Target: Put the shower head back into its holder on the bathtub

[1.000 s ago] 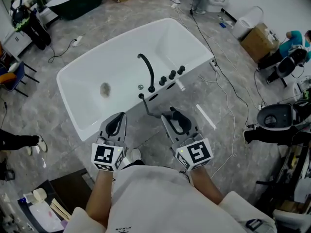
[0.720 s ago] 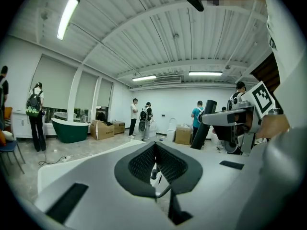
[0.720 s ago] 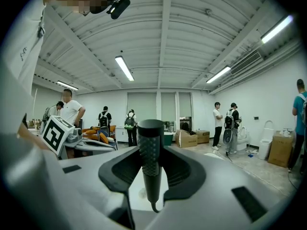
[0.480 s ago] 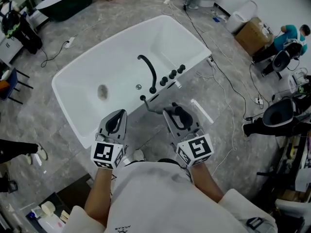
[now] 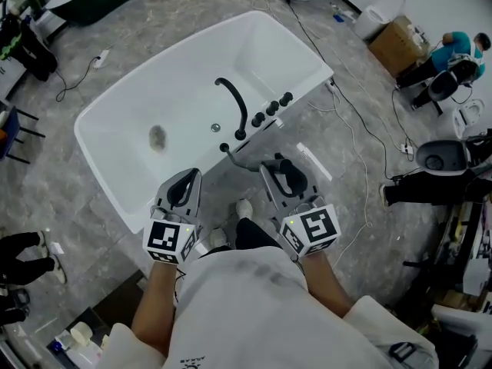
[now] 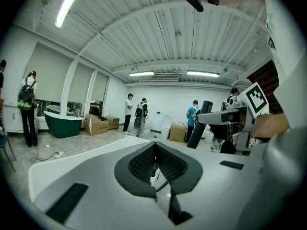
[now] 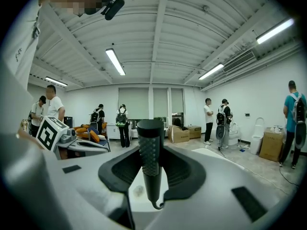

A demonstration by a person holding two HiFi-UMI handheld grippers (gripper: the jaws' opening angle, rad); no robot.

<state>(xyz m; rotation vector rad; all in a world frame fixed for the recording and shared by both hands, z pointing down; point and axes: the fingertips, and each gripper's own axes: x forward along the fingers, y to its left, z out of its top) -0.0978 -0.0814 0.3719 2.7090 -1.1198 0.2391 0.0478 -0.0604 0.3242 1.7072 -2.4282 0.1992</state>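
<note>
The white bathtub (image 5: pixel 309 83) lies across the top of the head view, with a curved black faucet (image 5: pixel 234 108) and three black knobs (image 5: pixel 271 108) on its near rim. A small black holder (image 5: pixel 224 147) stands on that rim, and a hose runs from it toward me. The black shower head (image 5: pixel 288 177) stands upright between the pads of my right gripper (image 5: pixel 280 172), which is shut on its ribbed handle (image 7: pixel 149 162). To the left, my left gripper (image 5: pixel 184 187) is level with it, short of the rim. Its pads (image 6: pixel 144 164) meet with nothing between them.
Grey stone floor surrounds the tub. Cables (image 5: pixel 361 129) trail along the floor to the right, and a white bar (image 5: pixel 311 163) lies near the right gripper. A cardboard box (image 5: pixel 396 41), a crouching person (image 5: pixel 450 56) and dark equipment (image 5: pixel 434 160) stand at right. My shoe (image 5: pixel 244 207) shows between the grippers.
Both grippers have come a little closer to the tub's near rim, the shower head still held. A shoe has come into view between them. Neither gripper's jaws have changed.
</note>
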